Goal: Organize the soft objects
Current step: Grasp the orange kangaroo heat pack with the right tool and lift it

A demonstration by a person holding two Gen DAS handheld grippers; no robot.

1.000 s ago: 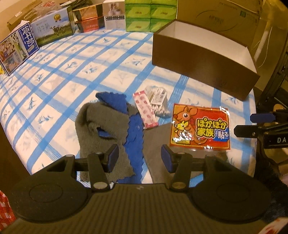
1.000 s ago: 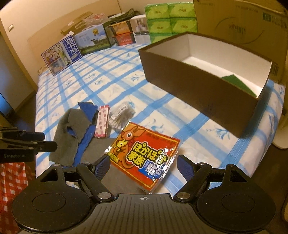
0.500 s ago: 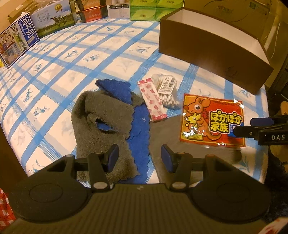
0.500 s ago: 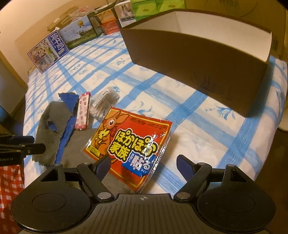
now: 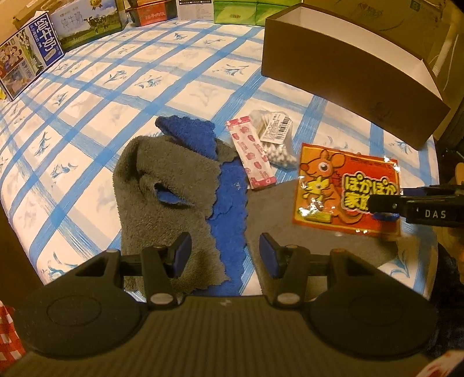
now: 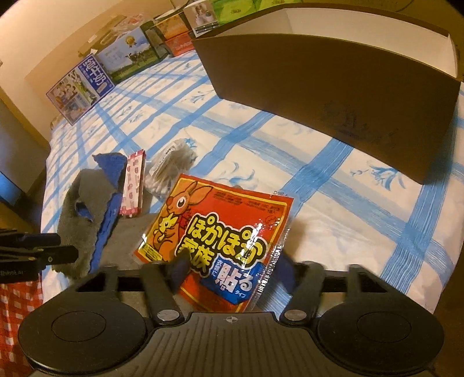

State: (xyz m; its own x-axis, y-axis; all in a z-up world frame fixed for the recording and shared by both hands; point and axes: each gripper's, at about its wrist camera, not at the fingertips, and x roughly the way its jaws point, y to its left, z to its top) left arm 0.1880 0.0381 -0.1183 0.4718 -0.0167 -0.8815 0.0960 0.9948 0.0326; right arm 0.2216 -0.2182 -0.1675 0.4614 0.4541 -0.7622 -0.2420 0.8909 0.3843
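A red and orange kangaroo packet [image 6: 220,232] lies on a flat grey cloth [image 5: 290,232] at the bed's near edge. My right gripper [image 6: 232,269] has its fingers around the packet's near end, the pads at its edges; the packet's near end looks slightly lifted. It also shows in the left wrist view [image 5: 345,188]. My left gripper [image 5: 224,255] is open and empty above a crumpled grey and blue towel [image 5: 174,185]. A pink strip pack [image 5: 252,156] and a bag of cotton swabs [image 5: 275,139] lie beside the towel.
An open brown cardboard box [image 6: 333,72] with a white inside stands on the blue checked bed sheet [image 5: 130,87] at the far right. Milk cartons [image 5: 32,52], other boxes and green tissue packs [image 5: 235,11] line the far edge.
My right gripper has moved down and forward onto the kangaroo packet and its fingers have closed in on it. My left gripper has drifted slightly forward over the towel, still open.
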